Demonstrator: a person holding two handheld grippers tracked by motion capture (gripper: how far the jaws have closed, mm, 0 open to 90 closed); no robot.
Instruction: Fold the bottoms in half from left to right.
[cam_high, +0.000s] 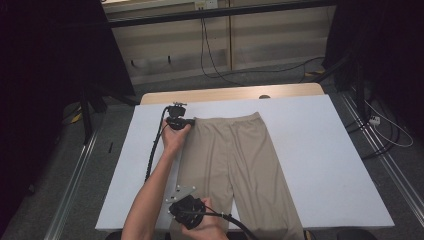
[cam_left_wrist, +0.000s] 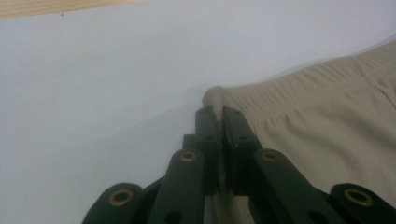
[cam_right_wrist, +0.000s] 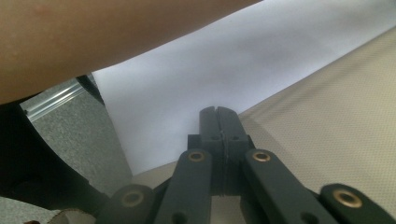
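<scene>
Beige trousers lie flat on the white table, waistband at the far end, legs running to the front edge. My left gripper is at the waistband's left corner. In the left gripper view its jaws are shut on that corner, and a nub of the trousers pokes out past the tips. My right gripper is at the left leg's outer edge near the table front. In the right gripper view it is shut where the edge of the trousers runs into the jaws.
The left forearm crosses the table's left part, and shows as a forearm above the right gripper. A wooden strip borders the table's far edge. Cables lie on the floor behind. Metal rails flank the table.
</scene>
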